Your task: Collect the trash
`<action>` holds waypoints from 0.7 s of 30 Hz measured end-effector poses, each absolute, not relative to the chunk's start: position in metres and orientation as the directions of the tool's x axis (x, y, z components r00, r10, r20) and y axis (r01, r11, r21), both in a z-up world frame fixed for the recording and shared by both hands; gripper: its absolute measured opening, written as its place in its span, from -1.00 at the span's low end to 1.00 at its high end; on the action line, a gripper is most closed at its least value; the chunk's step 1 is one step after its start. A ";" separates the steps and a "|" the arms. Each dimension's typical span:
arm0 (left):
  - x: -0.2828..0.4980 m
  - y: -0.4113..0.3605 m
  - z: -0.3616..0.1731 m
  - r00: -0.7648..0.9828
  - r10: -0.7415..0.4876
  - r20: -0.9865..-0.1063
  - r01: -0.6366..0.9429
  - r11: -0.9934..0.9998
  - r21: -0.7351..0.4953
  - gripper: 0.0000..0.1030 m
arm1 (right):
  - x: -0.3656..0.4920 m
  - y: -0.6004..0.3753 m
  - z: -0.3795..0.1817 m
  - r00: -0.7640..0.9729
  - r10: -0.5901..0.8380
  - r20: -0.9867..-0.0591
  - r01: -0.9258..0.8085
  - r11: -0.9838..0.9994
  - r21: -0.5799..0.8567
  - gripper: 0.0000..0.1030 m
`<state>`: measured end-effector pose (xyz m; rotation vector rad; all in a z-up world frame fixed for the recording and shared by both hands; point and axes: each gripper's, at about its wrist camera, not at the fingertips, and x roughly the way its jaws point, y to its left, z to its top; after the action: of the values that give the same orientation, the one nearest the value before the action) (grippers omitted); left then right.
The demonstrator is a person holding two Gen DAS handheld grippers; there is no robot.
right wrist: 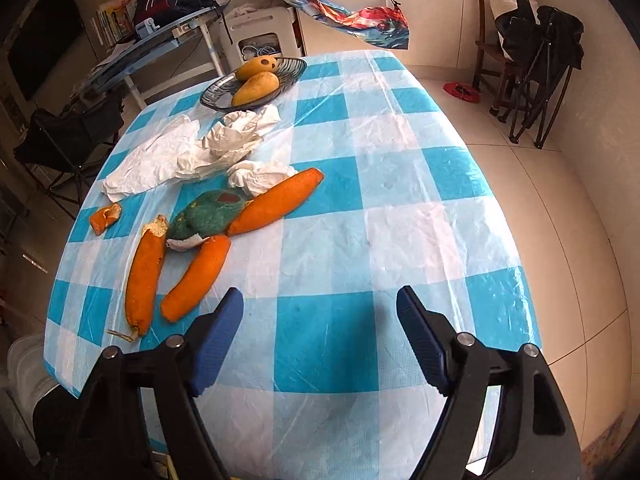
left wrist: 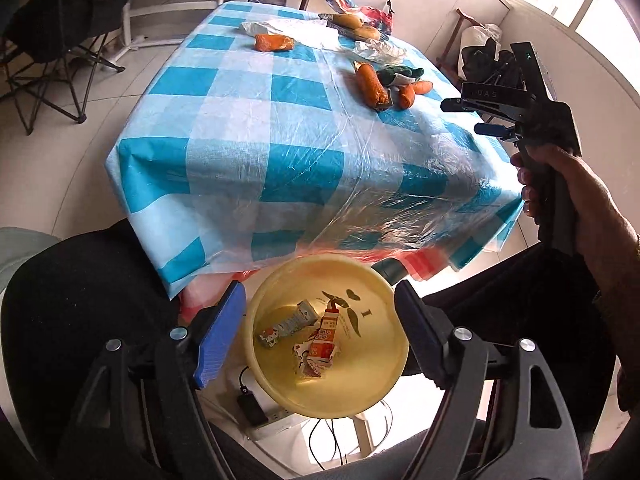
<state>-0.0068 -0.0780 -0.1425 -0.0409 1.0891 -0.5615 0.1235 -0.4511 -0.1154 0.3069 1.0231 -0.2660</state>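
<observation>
My left gripper (left wrist: 320,330) stands open above a yellow bin (left wrist: 360,384) just below the table's near edge. Nothing is between its blue pads (left wrist: 220,334). A small milk carton (left wrist: 286,324) and a torn red-and-white carton (left wrist: 320,346) lie in the bin. My right gripper (right wrist: 320,320) is open and empty over the blue-checked tablecloth (right wrist: 360,240); the left wrist view shows it (left wrist: 470,118) in a hand at the table's right side. To its left lie long orange peels (right wrist: 146,276) (right wrist: 198,278) (right wrist: 276,200), a small peel piece (right wrist: 105,218), a green peel (right wrist: 208,216) and crumpled white tissues (right wrist: 192,148).
A glass bowl (right wrist: 290,68) with two mangoes (right wrist: 256,82) stands at the table's far side. A black seat (left wrist: 80,300) is left of the bin, with a power strip (left wrist: 272,416) on the floor under it. A folding chair (left wrist: 52,40) and a wooden chair with bags (right wrist: 516,40) stand off the table.
</observation>
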 end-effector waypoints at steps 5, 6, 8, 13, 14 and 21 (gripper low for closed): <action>0.010 -0.062 -0.149 0.352 -0.474 -0.807 0.348 0.867 -0.358 0.44 | 0.161 -0.448 -0.125 0.523 -0.083 -0.848 0.295 0.951 0.088 0.74; 0.013 -0.060 -0.150 0.357 -0.476 -0.803 0.342 0.867 -0.362 0.44 | 0.169 -0.445 -0.126 0.526 -0.083 -0.847 0.276 0.958 0.078 0.76; 0.018 -0.057 -0.151 0.369 -0.481 -0.795 0.333 0.867 -0.370 0.44 | 0.187 -0.441 -0.130 0.526 -0.085 -0.846 0.238 0.970 0.051 0.87; 0.031 -0.055 -0.153 0.387 -0.474 -0.791 0.314 0.874 -0.370 0.46 | 0.226 -0.437 -0.133 0.524 -0.079 -0.848 0.160 0.987 0.007 0.87; 0.032 -0.056 -0.155 0.387 -0.470 -0.793 0.311 0.876 -0.368 0.46 | 0.229 -0.437 -0.133 0.531 -0.078 -0.844 0.156 0.988 0.006 0.88; 0.031 -0.056 -0.156 0.397 -0.461 -0.794 0.311 0.881 -0.356 0.51 | 0.231 -0.437 -0.133 0.531 -0.076 -0.844 0.157 0.988 0.010 0.89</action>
<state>0.0310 -0.0561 -0.1556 -0.1591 1.0546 -0.4916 0.2307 -0.4371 -0.1330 0.0882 1.0020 -0.1392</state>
